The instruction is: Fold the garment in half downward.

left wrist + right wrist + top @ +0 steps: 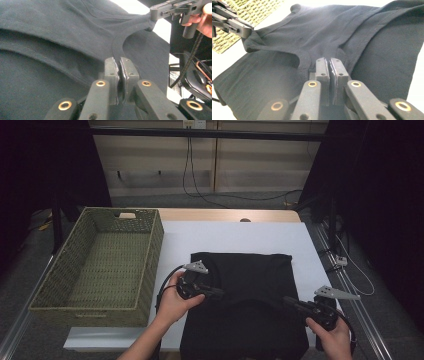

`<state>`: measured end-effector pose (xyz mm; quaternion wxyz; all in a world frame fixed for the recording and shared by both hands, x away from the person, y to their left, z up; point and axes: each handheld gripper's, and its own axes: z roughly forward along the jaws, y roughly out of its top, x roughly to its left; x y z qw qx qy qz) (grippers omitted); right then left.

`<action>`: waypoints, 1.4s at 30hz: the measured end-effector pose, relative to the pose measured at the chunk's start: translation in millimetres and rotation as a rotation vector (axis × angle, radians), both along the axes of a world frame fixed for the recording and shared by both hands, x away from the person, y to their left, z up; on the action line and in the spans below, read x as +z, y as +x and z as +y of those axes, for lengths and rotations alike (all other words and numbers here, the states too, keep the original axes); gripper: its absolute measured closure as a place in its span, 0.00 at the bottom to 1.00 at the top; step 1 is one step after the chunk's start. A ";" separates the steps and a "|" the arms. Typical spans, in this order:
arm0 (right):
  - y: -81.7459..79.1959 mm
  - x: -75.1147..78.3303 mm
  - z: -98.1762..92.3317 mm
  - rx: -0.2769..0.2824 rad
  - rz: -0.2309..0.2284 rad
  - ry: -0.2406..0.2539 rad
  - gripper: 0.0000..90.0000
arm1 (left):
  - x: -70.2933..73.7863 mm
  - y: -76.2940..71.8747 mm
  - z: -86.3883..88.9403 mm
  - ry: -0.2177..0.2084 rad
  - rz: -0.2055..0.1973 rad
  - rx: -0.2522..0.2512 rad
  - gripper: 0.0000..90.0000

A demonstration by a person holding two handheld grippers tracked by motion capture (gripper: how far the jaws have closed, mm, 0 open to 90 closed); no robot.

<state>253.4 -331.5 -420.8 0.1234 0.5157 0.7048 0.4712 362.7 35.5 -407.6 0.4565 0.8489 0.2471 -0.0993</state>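
A white tabletop (240, 237) carries everything here, with a woven green basket (100, 265) standing along its left side, hollow side up. To the right of the basket, near the person's edge of the tabletop, lies a black T-shirt (250, 270), folded into a rough rectangle whose near part hangs over the front edge. Its curved neckline runs between the two grippers, pulled into a shallow arc. The left gripper (216, 293) sits at the shirt's left side, held in the left hand (172, 302), and its fingers (111, 72) are clenched on the neckline hem, the cloth pinched flat between the pads. The right gripper (289, 301) sits at the shirt's right side near the front edge, held in the right hand (334, 340), and its fingers (322, 71) are likewise clamped on the dark fabric beside the collar seam.
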 end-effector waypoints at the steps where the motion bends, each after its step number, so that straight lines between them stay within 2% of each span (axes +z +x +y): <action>1: 0.0 -0.4 0.3 0.002 0.002 0.001 0.96 | -0.3 -0.8 0.1 0.003 0.001 0.001 0.94; 3: -0.8 -0.5 0.8 0.006 0.005 -0.003 0.96 | -1.3 -2.0 0.1 -0.005 0.009 -0.005 0.94; 9: -6.3 -2.4 -1.0 0.010 0.012 -0.012 0.96 | -5.5 -6.3 -1.5 0.017 0.010 -0.025 0.94; 16: -11.9 -3.9 -1.0 0.020 0.017 -0.023 0.96 | -5.5 -9.6 0.3 -0.001 0.018 -0.026 0.94; 28: -19.2 0.6 -5.2 0.024 0.008 -0.006 0.96 | 0.2 -10.5 5.0 -0.030 0.026 -0.026 0.94; 42: -34.6 4.8 -8.7 0.046 0.002 0.004 0.96 | 9.4 -25.9 2.7 -0.022 0.019 -0.090 0.94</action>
